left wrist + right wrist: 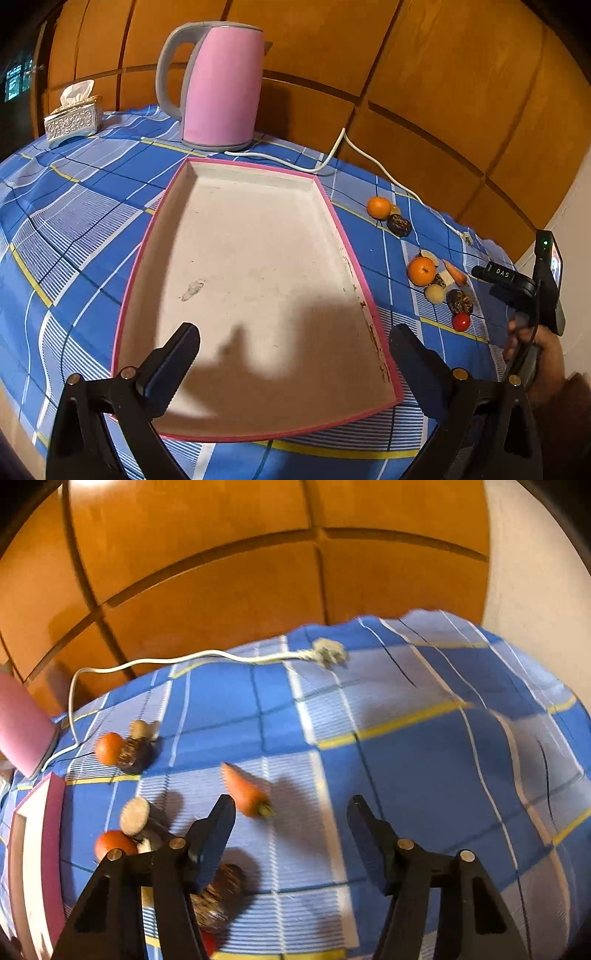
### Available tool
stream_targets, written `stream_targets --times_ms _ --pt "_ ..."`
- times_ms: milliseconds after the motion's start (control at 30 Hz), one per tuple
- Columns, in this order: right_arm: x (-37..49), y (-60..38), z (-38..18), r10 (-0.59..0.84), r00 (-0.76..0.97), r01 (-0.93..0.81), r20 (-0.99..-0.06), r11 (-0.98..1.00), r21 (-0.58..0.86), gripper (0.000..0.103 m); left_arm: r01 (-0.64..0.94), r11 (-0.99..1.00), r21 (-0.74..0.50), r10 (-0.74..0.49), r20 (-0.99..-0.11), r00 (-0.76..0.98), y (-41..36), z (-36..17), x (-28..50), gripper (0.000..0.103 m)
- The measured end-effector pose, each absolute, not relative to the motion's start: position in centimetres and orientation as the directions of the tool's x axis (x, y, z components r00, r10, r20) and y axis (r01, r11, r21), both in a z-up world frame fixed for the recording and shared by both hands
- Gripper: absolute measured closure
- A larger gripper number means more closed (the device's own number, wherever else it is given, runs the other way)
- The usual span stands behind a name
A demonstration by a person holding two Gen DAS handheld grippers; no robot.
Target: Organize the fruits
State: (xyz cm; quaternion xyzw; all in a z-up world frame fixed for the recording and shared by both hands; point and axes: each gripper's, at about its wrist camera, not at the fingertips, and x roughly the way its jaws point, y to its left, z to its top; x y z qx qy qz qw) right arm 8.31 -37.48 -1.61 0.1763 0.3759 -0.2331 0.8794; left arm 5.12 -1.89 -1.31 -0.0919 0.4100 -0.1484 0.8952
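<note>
A blue checked cloth (92,192) is spread over the table. A pink-rimmed tray (255,177) is set in the middle of it, nothing inside. A pink kettle (221,85) is placed beyond the tray, its white cord (354,147) trailed to the right. A tissue box (72,122) is seen far left. The left gripper (291,354) is held spread above the tray's near end, nothing between its jaws. The right gripper (291,812) is held part open above bare cloth, gripping nothing. The fruits are left on the cloth right of the tray: an orange (421,270), a carrot (245,792) just beyond the right gripper's left finger, a tomato (461,322).
</note>
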Motion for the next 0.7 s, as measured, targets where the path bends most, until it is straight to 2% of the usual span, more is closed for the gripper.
stream_targets --times_ms 133,300,500,533,567,700 --pt "8.0 -37.9 -1.7 -0.364 0.519 0.609 -0.774 0.793 0.035 0.039 0.252 0.933 -0.256 -0.358 -0.703 0.615 -3.9 0.1 6.2 0.0" --pt "3.6 -40.3 -4.2 -0.469 0.356 0.759 -0.808 0.65 -0.043 0.039 0.339 0.899 -0.276 -0.432 -0.678 0.595 -7.5 2.1 8.3 0.0" --pt "-3.5 -42.7 -4.9 -0.567 0.273 0.885 -0.777 0.465 -0.028 0.032 0.375 0.875 -0.305 -0.475 -0.684 0.553 -11.8 2.7 11.0 0.0" --pt "-4.2 -43.2 -5.0 -0.579 0.25 0.903 -0.776 0.429 -0.029 0.024 0.387 0.872 -0.3 -0.478 -0.692 0.541 -12.5 2.6 11.4 0.0" --pt "-5.1 -44.1 -5.2 -0.578 0.23 0.926 -0.783 0.378 -0.007 0.019 0.408 0.862 -0.3 -0.489 -0.704 0.516 -13.5 2.3 12.0 0.002" --pt "-4.3 -43.9 -5.1 -0.576 0.255 0.906 -0.777 0.422 -0.016 0.017 0.484 0.831 -0.274 -0.503 -0.741 0.444 -17.0 1.0 13.7 0.012"
